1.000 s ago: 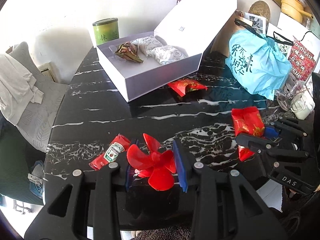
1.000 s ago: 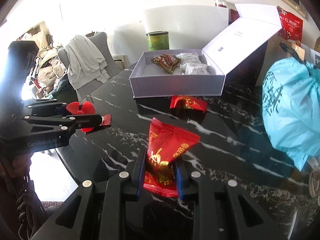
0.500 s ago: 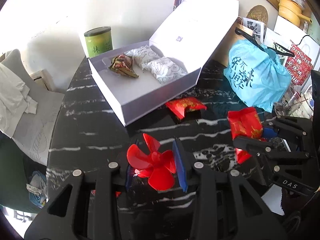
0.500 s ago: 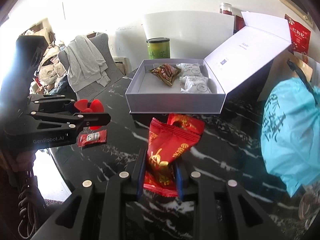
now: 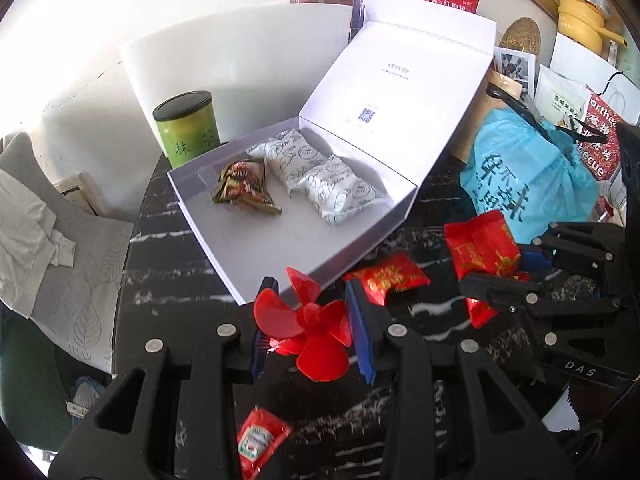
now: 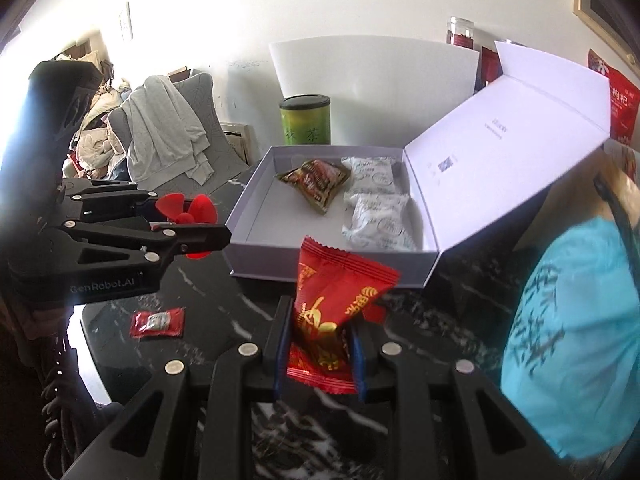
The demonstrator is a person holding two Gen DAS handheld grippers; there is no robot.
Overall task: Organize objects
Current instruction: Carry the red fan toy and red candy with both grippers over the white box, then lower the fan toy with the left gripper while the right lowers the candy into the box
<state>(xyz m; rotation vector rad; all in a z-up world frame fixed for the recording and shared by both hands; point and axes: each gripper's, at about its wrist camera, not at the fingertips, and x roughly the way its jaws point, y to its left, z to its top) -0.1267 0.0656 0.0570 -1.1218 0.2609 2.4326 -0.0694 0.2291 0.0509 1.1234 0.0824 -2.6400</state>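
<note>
An open white box (image 5: pixel 224 240) (image 6: pixel 256 200) sits on the black marble table (image 5: pixel 168 248) and holds a brown snack packet (image 5: pixel 242 186) and two white packets (image 5: pixel 340 188). My left gripper (image 5: pixel 310 312) is shut on a red plastic fan propeller (image 5: pixel 312 332) and holds it above the table near the box's front corner. My right gripper (image 6: pixel 318 340) is shut on a red snack packet (image 6: pixel 336 300), held above the table before the box. Another red packet (image 5: pixel 388 276) lies by the box. A ketchup sachet (image 5: pixel 260 440) (image 6: pixel 158 322) lies on the table.
A green tea tin (image 5: pixel 188 128) stands behind the box. A blue plastic bag (image 5: pixel 528 184) (image 6: pixel 580 340) bulges at the right. A grey chair with clothes (image 6: pixel 168 136) stands left of the table. Cluttered packets and pictures fill the back right.
Both grippers have lifted and moved toward the box with their loads. The ketchup sachet has dropped behind the left gripper in its view.
</note>
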